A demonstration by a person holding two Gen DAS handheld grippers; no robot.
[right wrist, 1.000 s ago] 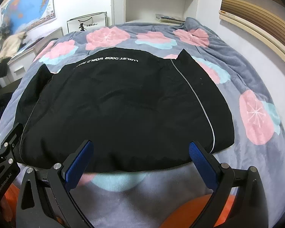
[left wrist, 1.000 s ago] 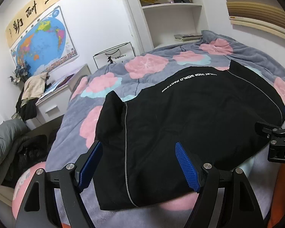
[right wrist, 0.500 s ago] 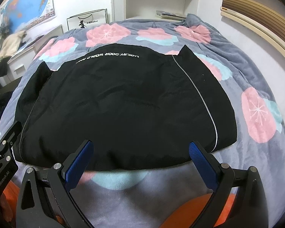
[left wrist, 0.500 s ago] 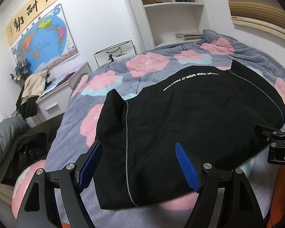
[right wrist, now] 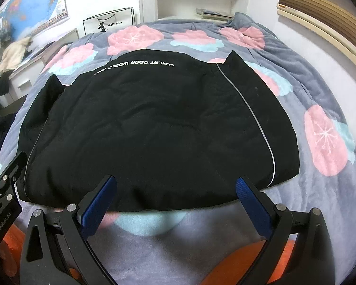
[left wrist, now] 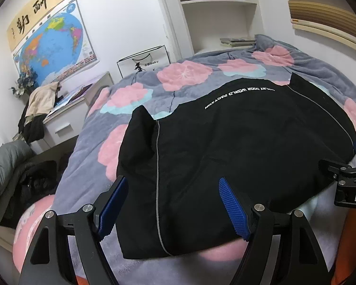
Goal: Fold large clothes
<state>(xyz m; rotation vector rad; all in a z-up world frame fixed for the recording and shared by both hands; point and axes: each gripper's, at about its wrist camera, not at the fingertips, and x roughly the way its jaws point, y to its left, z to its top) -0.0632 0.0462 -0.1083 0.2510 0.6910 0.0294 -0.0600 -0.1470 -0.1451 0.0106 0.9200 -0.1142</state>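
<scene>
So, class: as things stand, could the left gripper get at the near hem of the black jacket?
Probably yes. The left gripper is open right over the black jacket hem, with nothing between them.

black angular left gripper (left wrist: pixel 172 204) and right gripper (right wrist: pixel 175 198) — silver screws, ribbed blue pads on the jaws — white lettering.

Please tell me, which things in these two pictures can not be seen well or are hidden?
- Underside of the black jacket, both views: it lies flat on the blanket.
- White lettering, left view: upside down and too small to read fully.
- Right gripper, left view: cut off by the picture edge.
- Shelf items, left view: too small to identify.
</scene>
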